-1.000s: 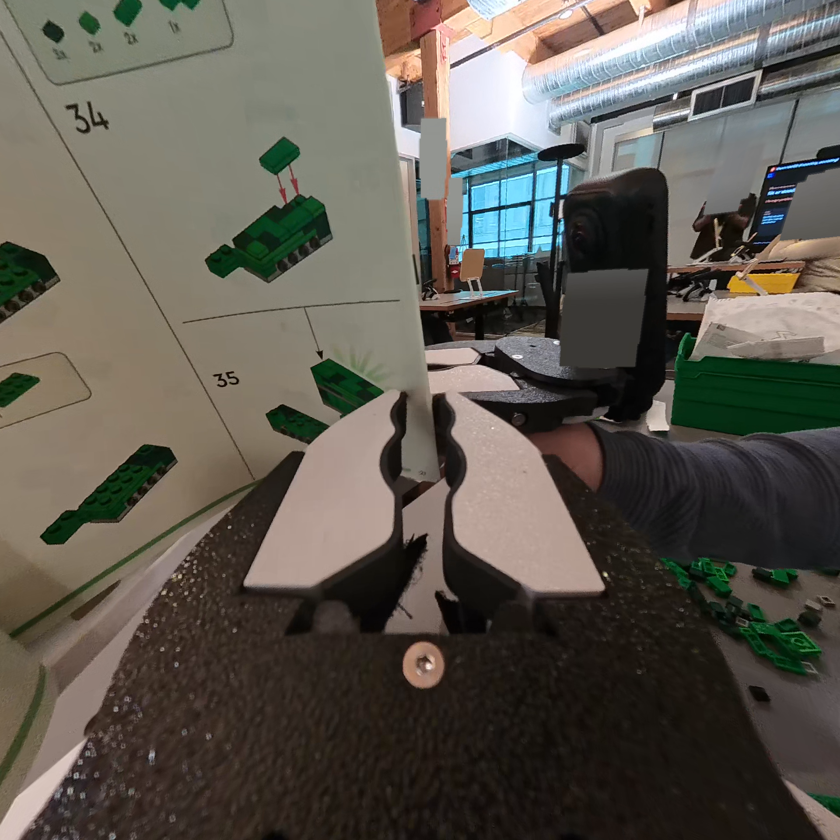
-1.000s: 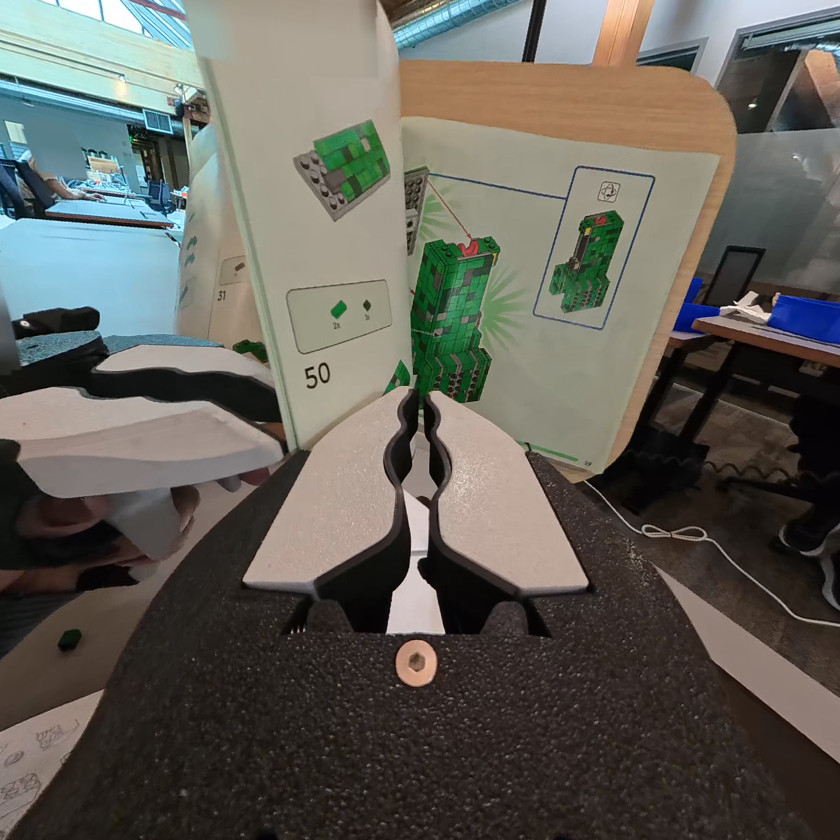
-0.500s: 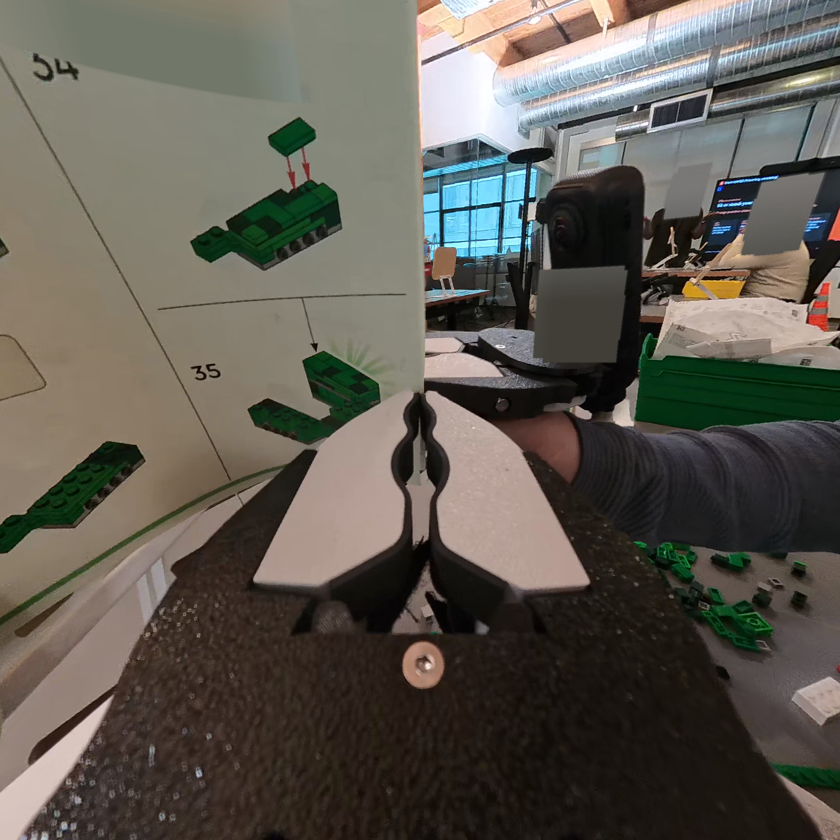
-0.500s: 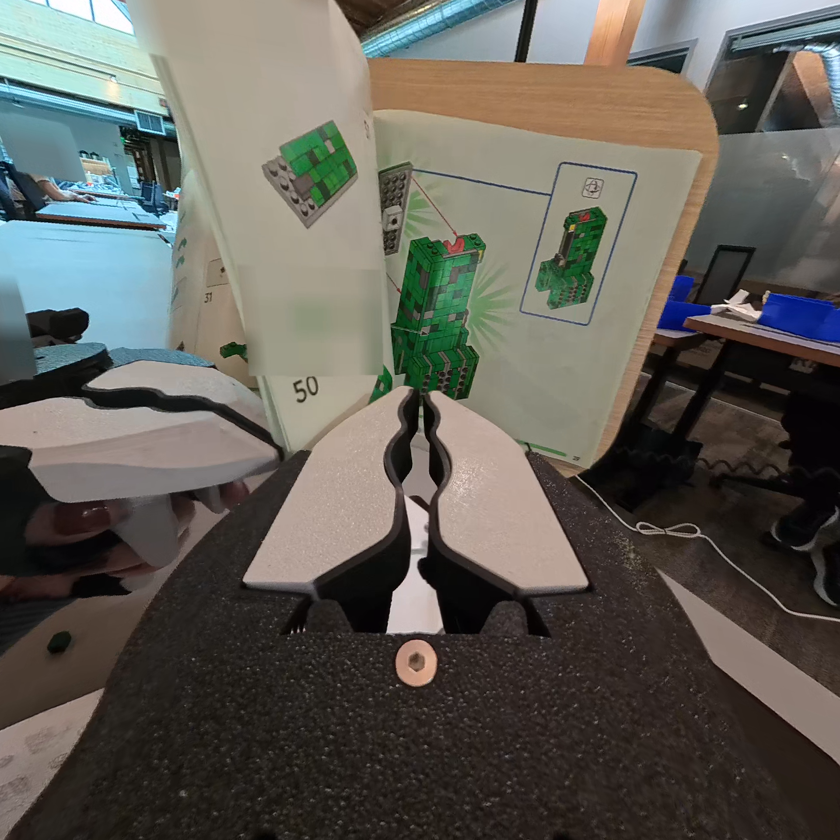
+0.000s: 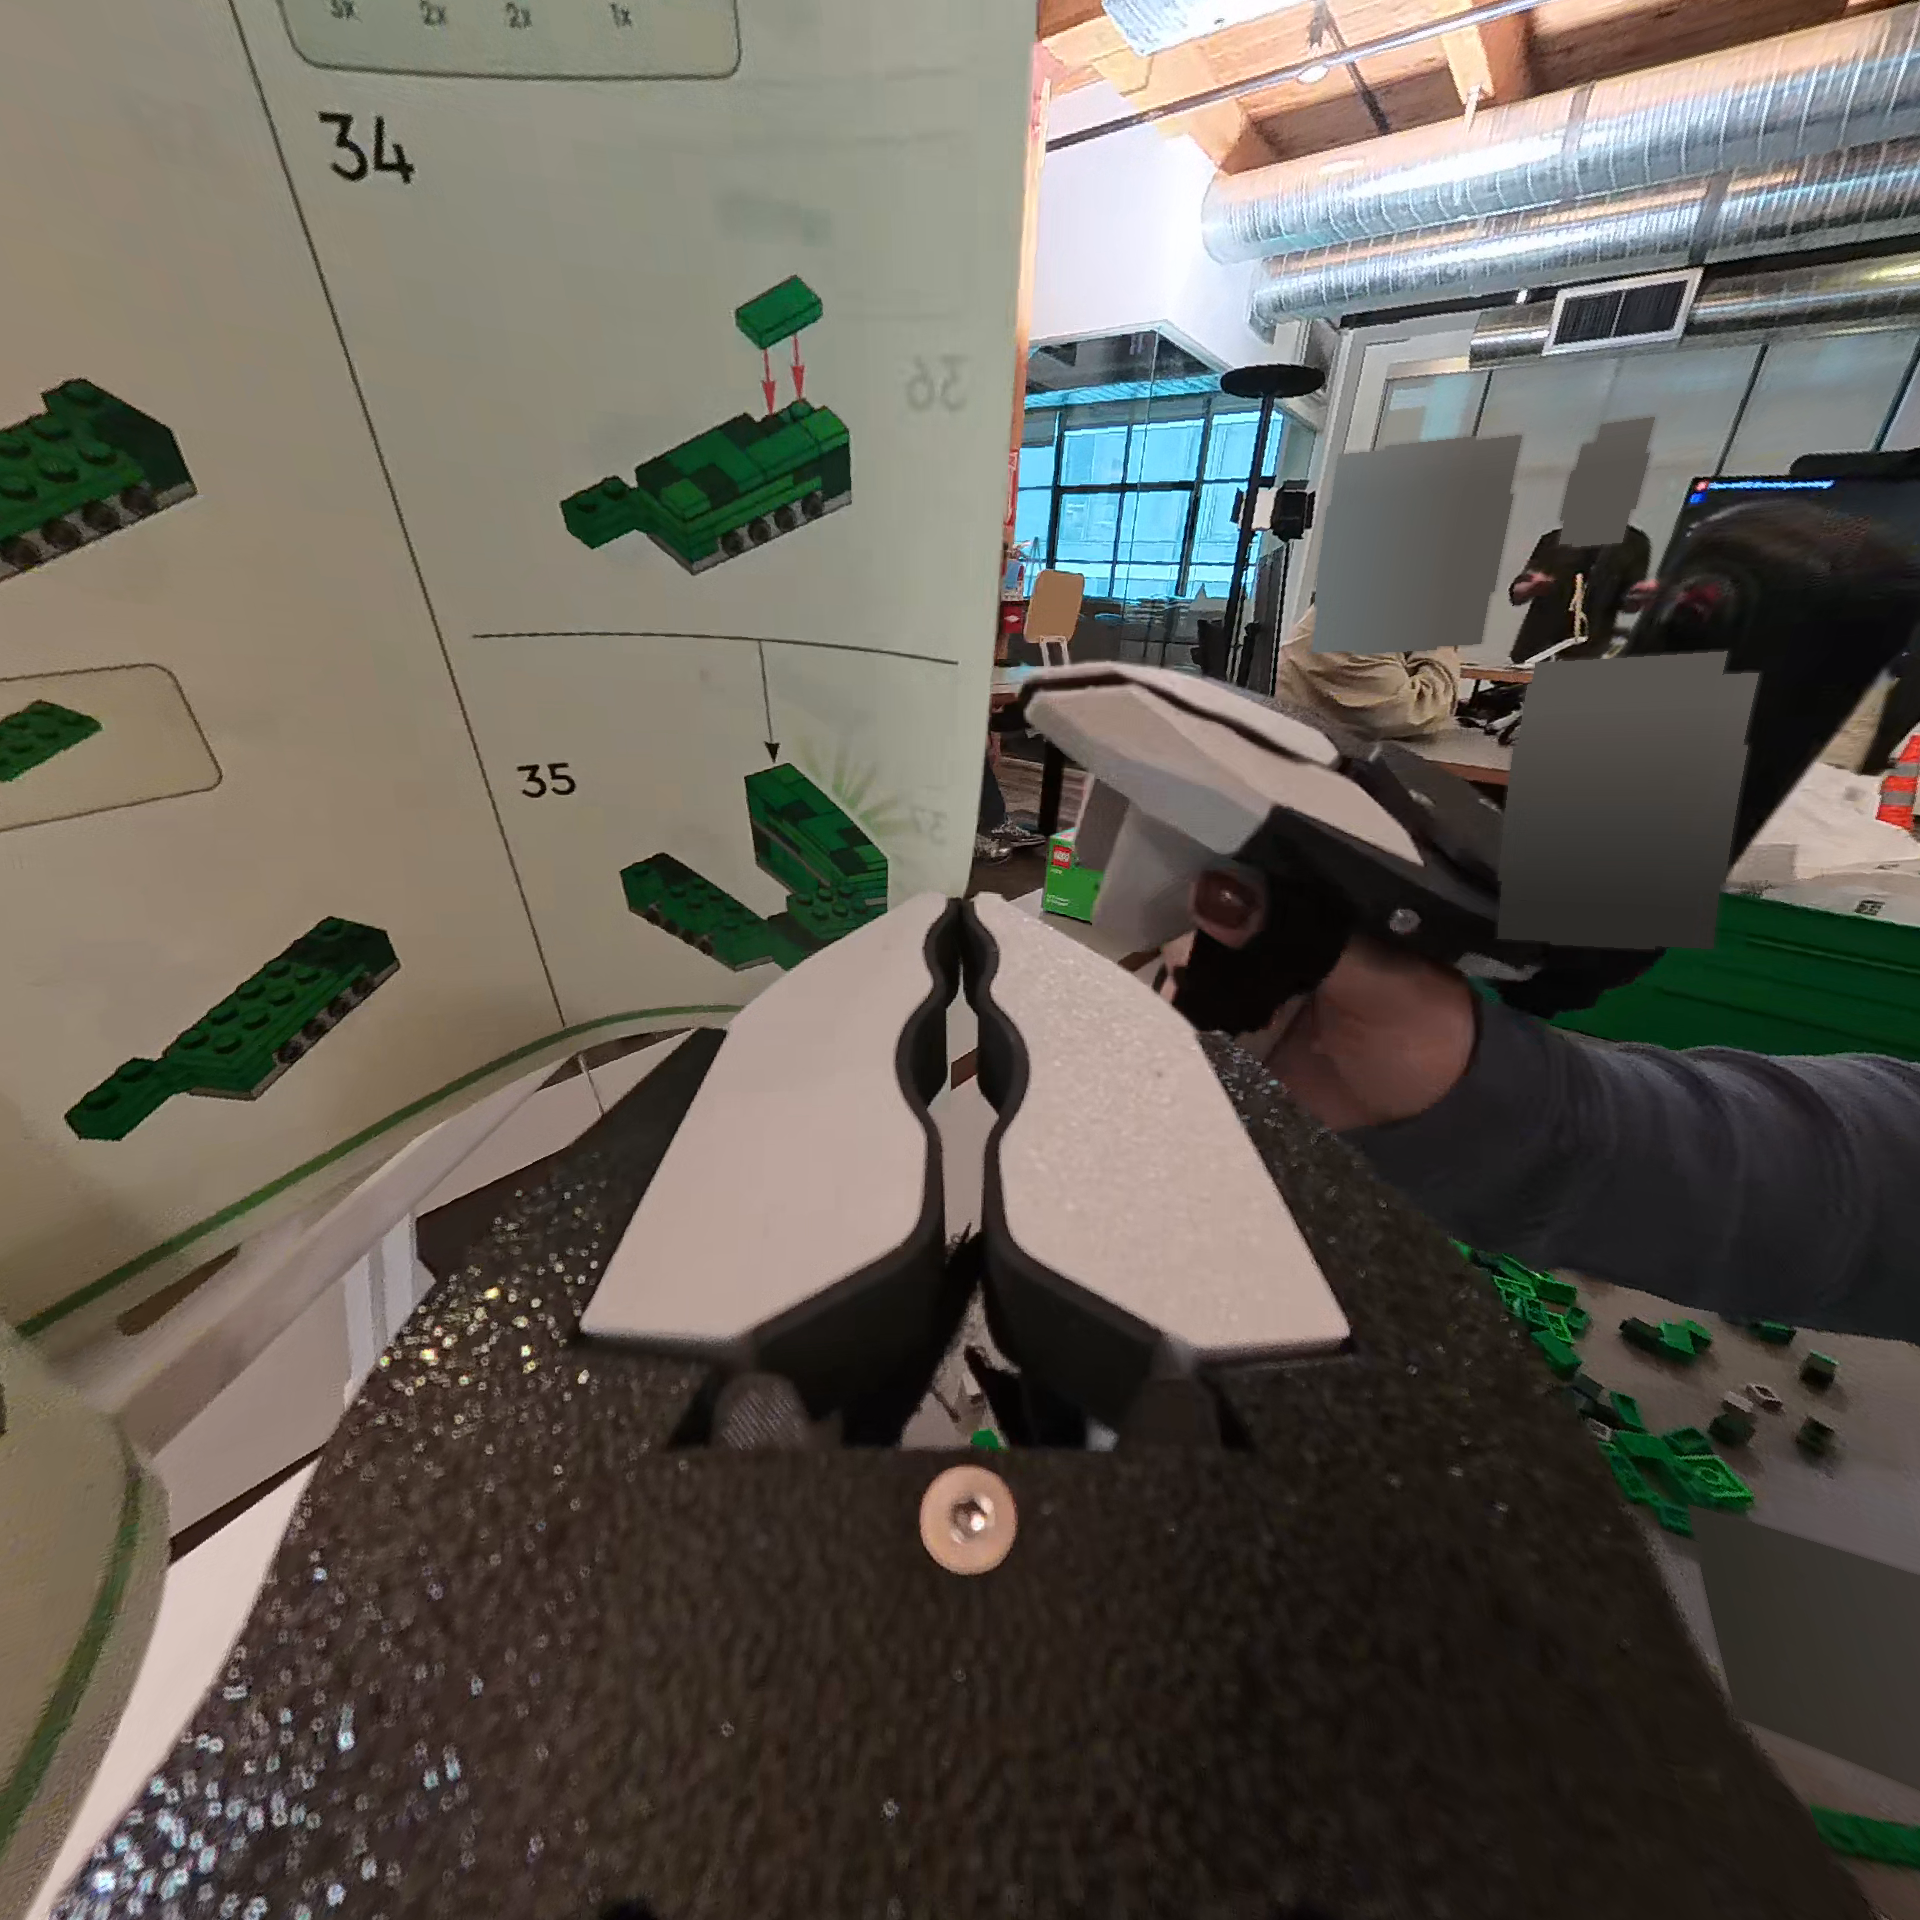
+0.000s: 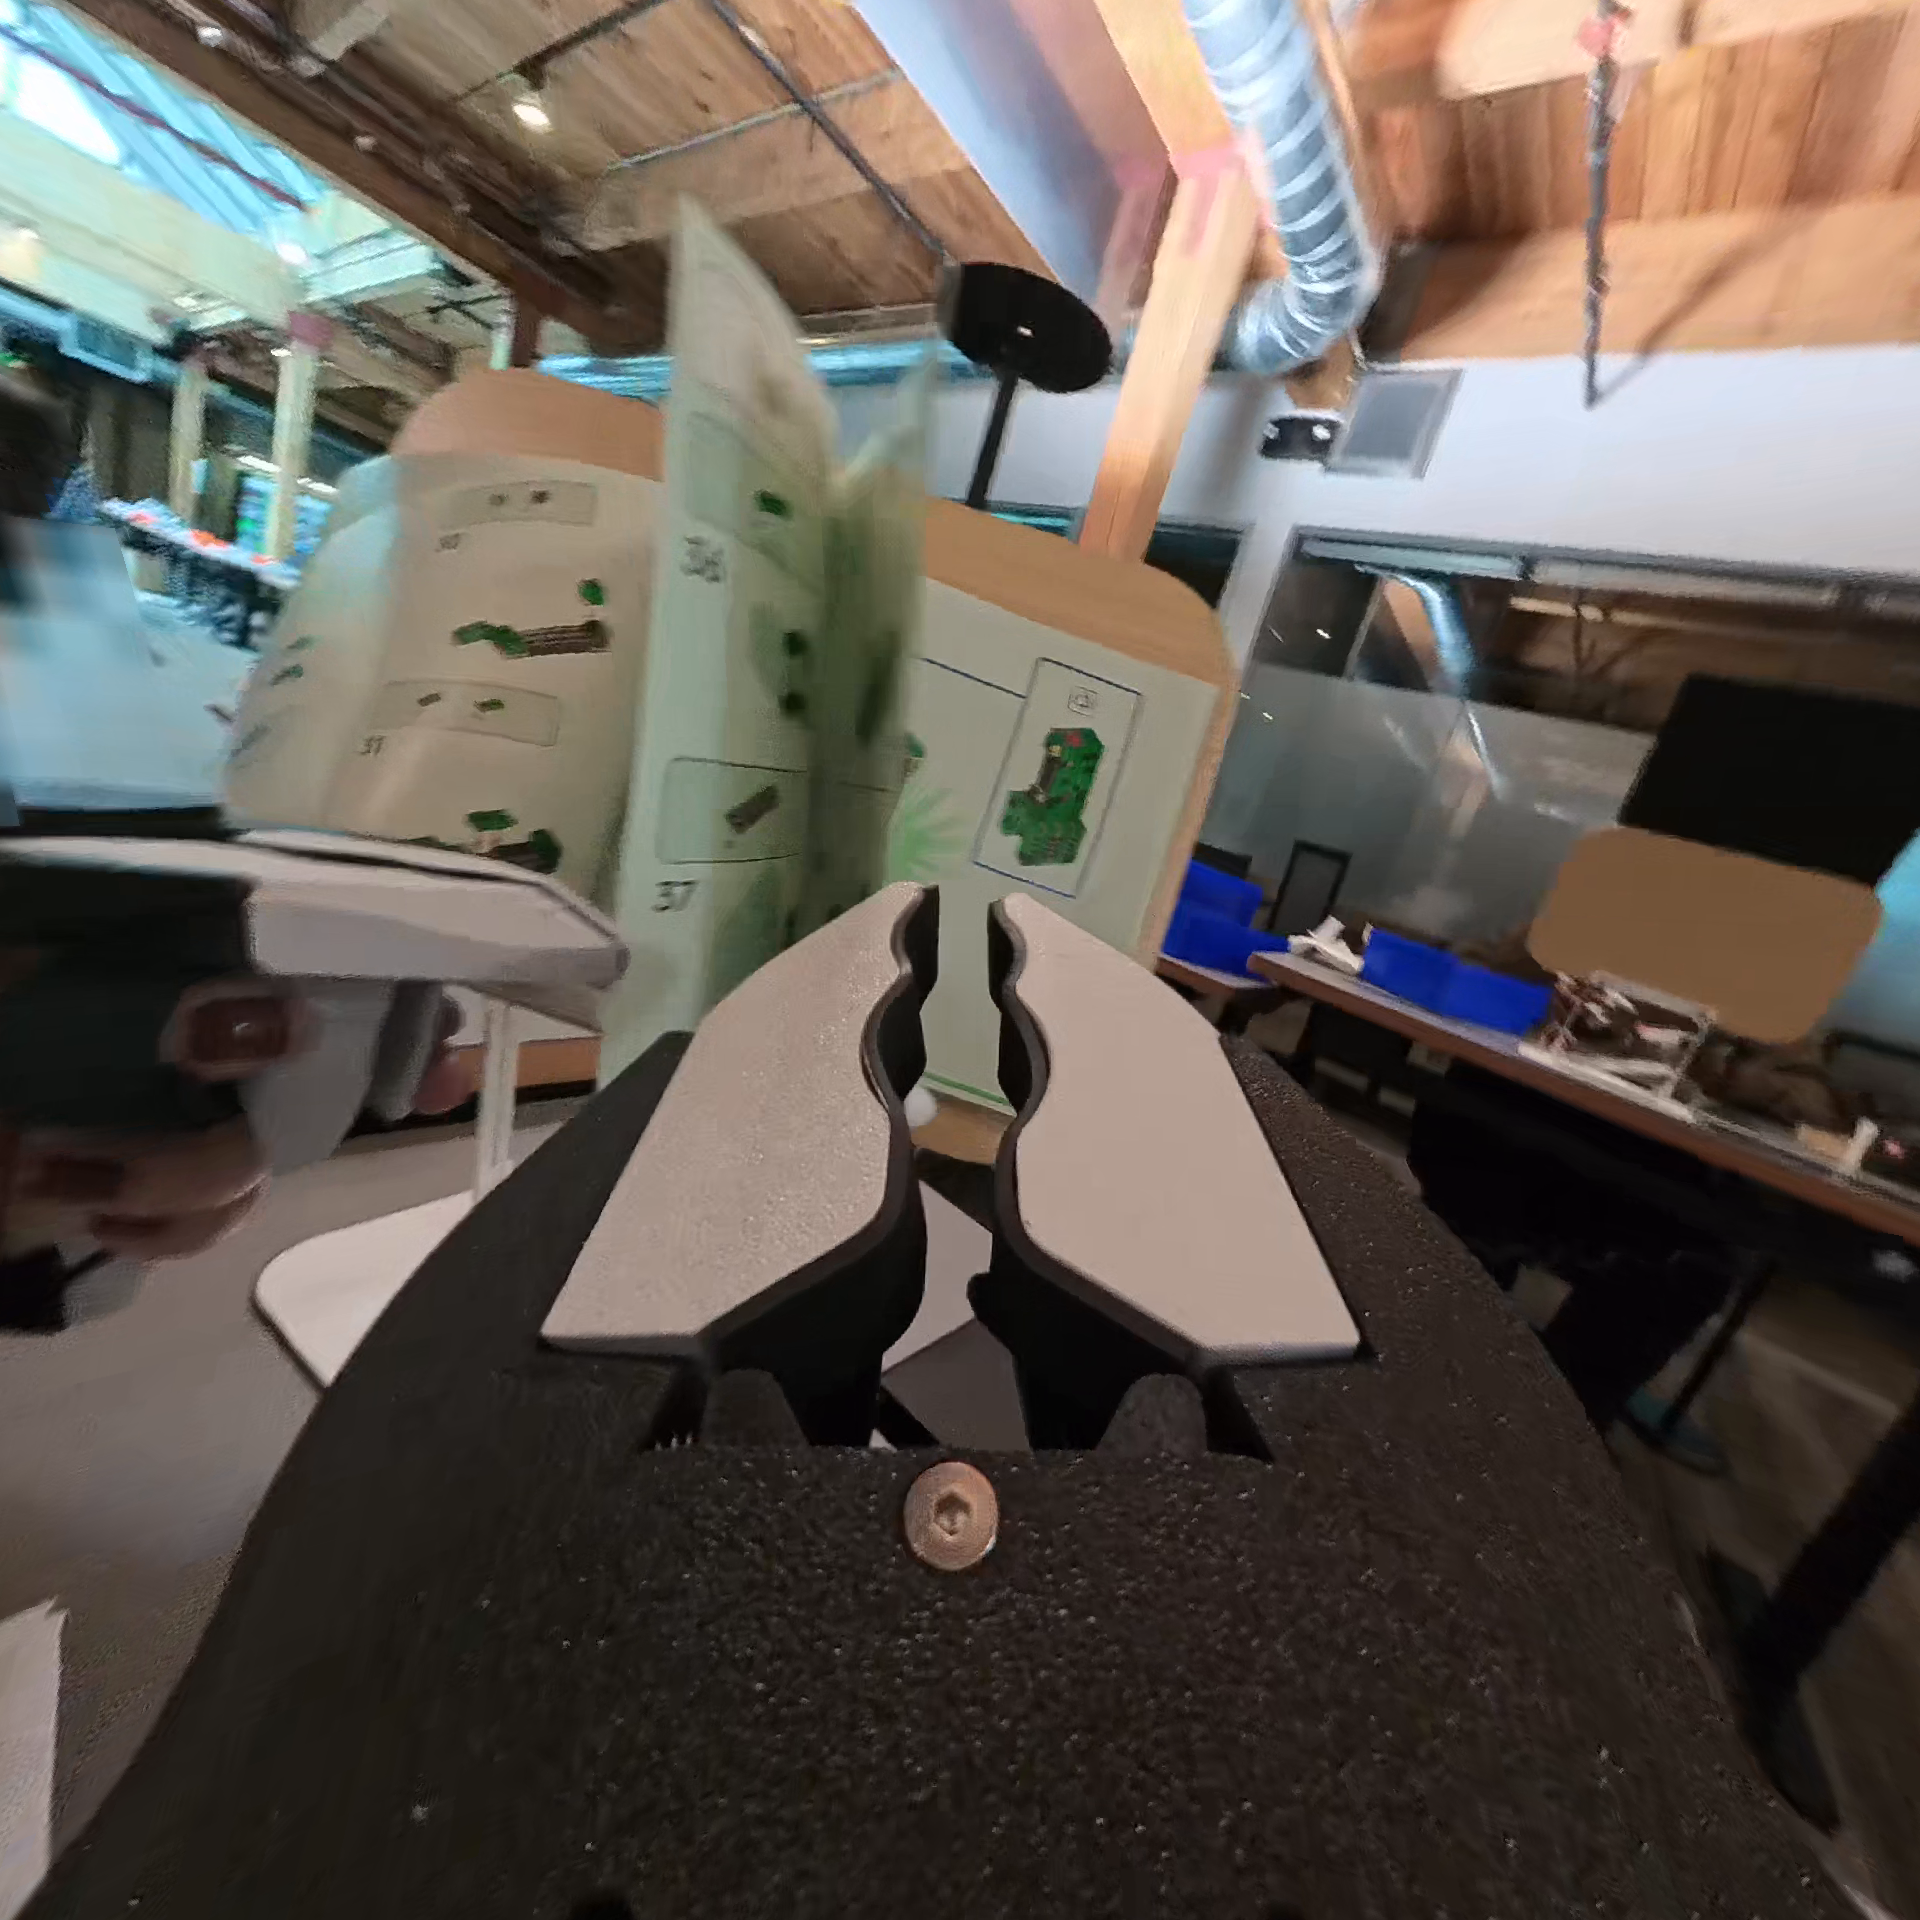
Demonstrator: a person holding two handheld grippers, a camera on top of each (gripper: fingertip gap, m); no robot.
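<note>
Left tool (image 5: 961,920): two pale matte plates on a rough, sparkly black body, tips pressed together, nothing visible between them, just beside the lower right edge of a smooth paper instruction booklet (image 5: 582,499) printed with green brick drawings. Booklet propped upright on a rounded wooden board (image 6: 1091,613), which sits on a white stand (image 6: 343,1288) on the tabletop (image 5: 1849,1382); pages fanned and blurred in the right wrist view.

Right tool (image 6: 964,914): same build, tips slightly apart with a narrow gap, gripping nothing, near the booklet's lower edge (contact cannot be told). Held by a hand (image 5: 1351,1029) in a grey ribbed sleeve.

Far right on the tabletop: scattered small green bricks (image 5: 1652,1444), too many to count, and one green plastic bin (image 5: 1787,966).
</note>
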